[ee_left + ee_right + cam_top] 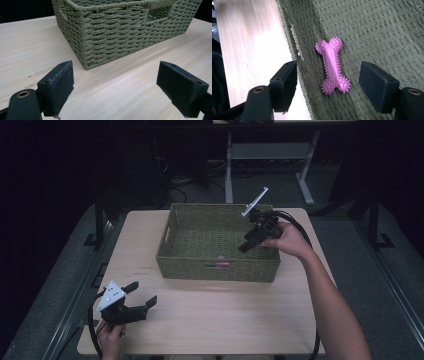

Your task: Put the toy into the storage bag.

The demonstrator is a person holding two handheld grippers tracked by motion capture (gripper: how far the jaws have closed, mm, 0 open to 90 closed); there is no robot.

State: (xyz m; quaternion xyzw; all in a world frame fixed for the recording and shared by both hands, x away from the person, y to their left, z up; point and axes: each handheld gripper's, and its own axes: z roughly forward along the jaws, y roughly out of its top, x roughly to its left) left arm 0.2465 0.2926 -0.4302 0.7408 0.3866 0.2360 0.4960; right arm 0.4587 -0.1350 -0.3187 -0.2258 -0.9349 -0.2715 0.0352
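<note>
High view: nearest the camera, at the tabletop's point(210, 320) front left corner, a hand holds the left tongs point(142, 296), jaws spread open and empty, aimed toward the basket point(170, 255). The green woven basket sits mid-table toward the far edge. The right hand point(290, 239) holds the right tongs point(248, 245) over the basket's right side, tipped down into it. A pink toy point(223, 264) lies inside against the near wall.

Left gripper view: the open left tongs point(115, 87) hover low over bare wood, with the basket's corner point(87, 60) just ahead.

Right gripper view: the right tongs point(328, 85) are open above the pink spiky bone-shaped toy point(333, 66), which lies flat on the basket floor point(374, 32) between the jaws, touching neither.
</note>
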